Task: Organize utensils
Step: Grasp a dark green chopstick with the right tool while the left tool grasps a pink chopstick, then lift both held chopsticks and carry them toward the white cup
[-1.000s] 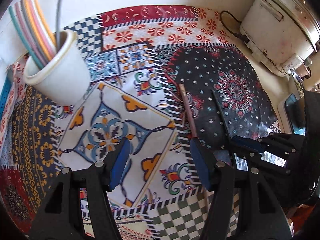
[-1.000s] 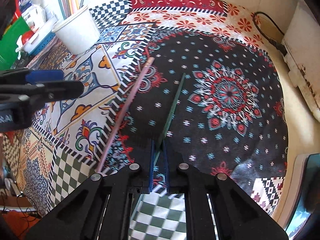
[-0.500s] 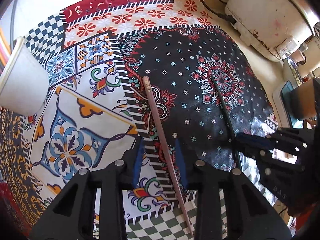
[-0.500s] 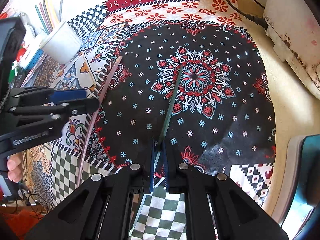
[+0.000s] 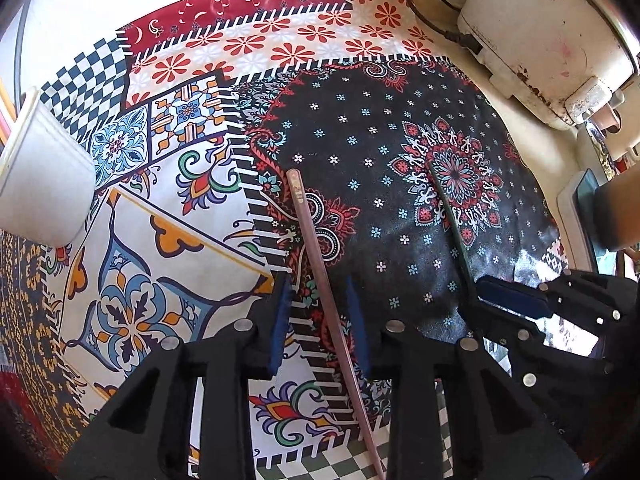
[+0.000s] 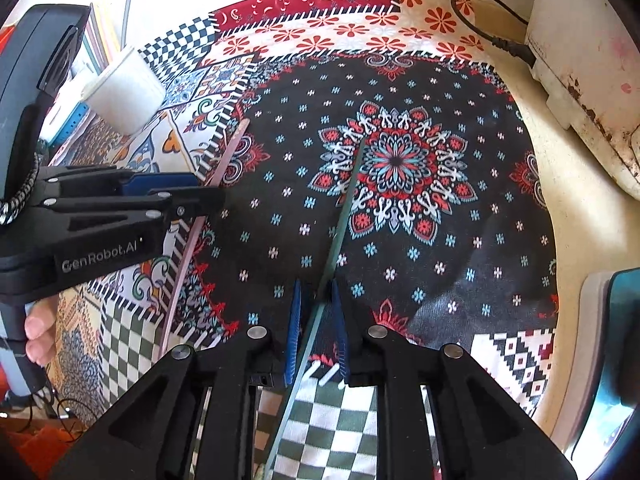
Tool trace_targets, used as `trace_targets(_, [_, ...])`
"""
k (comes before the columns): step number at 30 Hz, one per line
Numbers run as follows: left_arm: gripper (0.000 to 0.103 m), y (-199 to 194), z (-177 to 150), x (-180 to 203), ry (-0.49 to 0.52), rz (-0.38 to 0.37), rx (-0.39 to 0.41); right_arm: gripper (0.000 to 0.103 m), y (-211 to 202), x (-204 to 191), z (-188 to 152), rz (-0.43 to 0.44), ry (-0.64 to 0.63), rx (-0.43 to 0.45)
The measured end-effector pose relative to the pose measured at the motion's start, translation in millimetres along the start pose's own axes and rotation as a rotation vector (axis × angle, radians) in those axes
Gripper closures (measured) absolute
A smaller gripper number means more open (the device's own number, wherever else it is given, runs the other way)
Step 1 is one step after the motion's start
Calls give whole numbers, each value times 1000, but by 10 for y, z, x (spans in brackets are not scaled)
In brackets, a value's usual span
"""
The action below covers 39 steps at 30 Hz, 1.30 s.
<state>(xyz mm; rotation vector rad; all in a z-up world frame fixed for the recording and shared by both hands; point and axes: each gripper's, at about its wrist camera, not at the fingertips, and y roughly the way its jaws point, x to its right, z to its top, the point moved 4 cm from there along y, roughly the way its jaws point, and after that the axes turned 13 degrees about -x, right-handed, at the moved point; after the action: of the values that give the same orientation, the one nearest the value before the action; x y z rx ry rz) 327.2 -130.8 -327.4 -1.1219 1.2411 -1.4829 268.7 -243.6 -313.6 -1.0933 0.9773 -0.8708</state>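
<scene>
A pink chopstick [image 5: 316, 264] lies on the patterned cloth between the fingers of my left gripper [image 5: 320, 304], which is partly open around it, pads apart from it. It also shows in the right wrist view [image 6: 224, 160]. A dark green chopstick [image 6: 340, 224] lies on the black mandala patch. My right gripper [image 6: 316, 304] is slightly open around its near part; its right pad seems to touch the stick. A white cup [image 5: 40, 184] holding several coloured sticks stands at the left, also in the right wrist view [image 6: 124, 92].
A worn white appliance [image 5: 552, 32] with a black cord [image 5: 436, 20] stands at the back right. A teal-and-white object [image 6: 600, 360] sits at the right edge. The patterned cloth [image 5: 224, 48] covers the table up to a white wall.
My left gripper moved right, away from the cup, to straddle the pink chopstick and narrowed. My right gripper, shut on the green chopstick before, has opened slightly.
</scene>
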Motion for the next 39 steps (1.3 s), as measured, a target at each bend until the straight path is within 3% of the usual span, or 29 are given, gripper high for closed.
trace_targets(6, [76, 35, -65, 132, 78, 56, 16, 90, 30, 3, 118, 33, 3, 15])
trace_targets(8, [83, 49, -64, 163, 94, 97, 20, 92, 33, -4, 125, 17, -6, 18])
trace_targets(10, [88, 53, -47, 167, 90, 97, 22, 94, 28, -23, 116, -3, -16, 29])
trace_targets(11, [95, 56, -32, 162, 87, 101, 23, 94, 30, -27, 114, -11, -14, 36])
trace_targets(15, [97, 56, 4, 151, 89, 92, 16, 96, 31, -12, 114, -14, 13, 51])
trace_targets(21, [99, -18, -37, 45, 57, 47, 5, 98, 21, 62, 161, 48, 72, 29])
trace_targets(39, [99, -1142, -267, -386, -83, -15, 261, 98, -647, -95, 236, 51, 64, 207])
